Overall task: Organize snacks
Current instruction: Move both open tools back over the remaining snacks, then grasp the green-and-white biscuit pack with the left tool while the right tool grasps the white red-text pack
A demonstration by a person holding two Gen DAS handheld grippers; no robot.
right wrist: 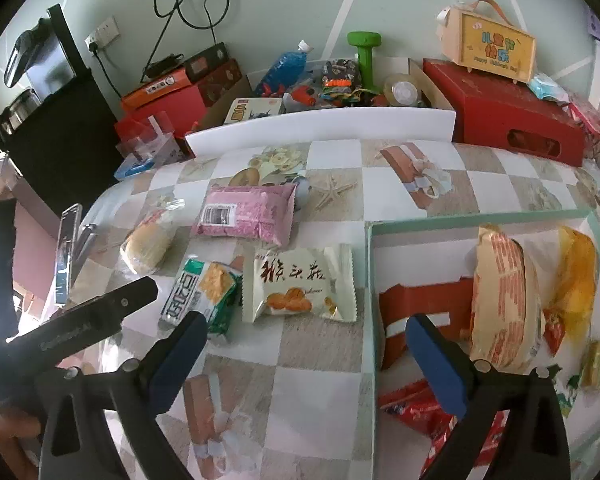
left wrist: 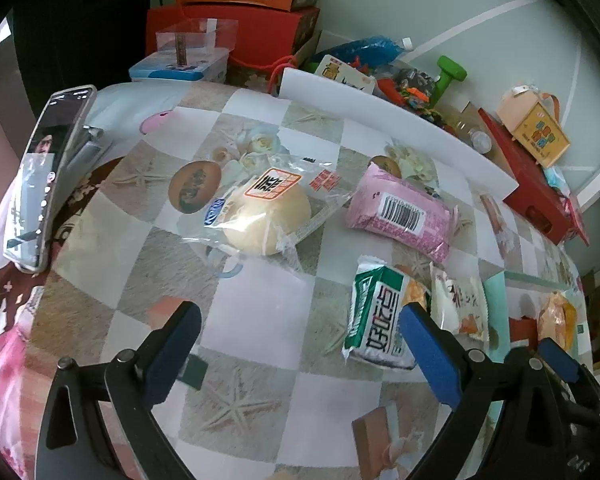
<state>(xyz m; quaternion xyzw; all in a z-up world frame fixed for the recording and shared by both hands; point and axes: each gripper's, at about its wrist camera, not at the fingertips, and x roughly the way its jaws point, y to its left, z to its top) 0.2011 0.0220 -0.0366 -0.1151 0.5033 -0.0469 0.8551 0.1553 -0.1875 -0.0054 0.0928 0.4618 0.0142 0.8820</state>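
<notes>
Loose snacks lie on the patterned tablecloth: a wrapped bun [left wrist: 266,210] [right wrist: 148,246], a pink packet [left wrist: 402,210] [right wrist: 246,214], a green-and-white cracker pack [left wrist: 374,318] [right wrist: 198,298] and a cream biscuit packet [left wrist: 458,302] [right wrist: 300,286]. A mint-rimmed box [right wrist: 370,280] at the right holds a large round bread pack [right wrist: 504,300], an orange bag [right wrist: 576,276] and red wrappers [right wrist: 416,404]. My left gripper [left wrist: 298,342] hangs open above the cloth, with the cracker pack at its right finger. My right gripper [right wrist: 304,350] is open over the box's left edge, empty.
A phone [left wrist: 46,178] stands propped at the table's left. A white board [left wrist: 396,120] fences the back; behind it sit red boxes [right wrist: 516,122], a green dumbbell [right wrist: 366,54] and toy clutter. A clear tub [left wrist: 188,54] is at the back left.
</notes>
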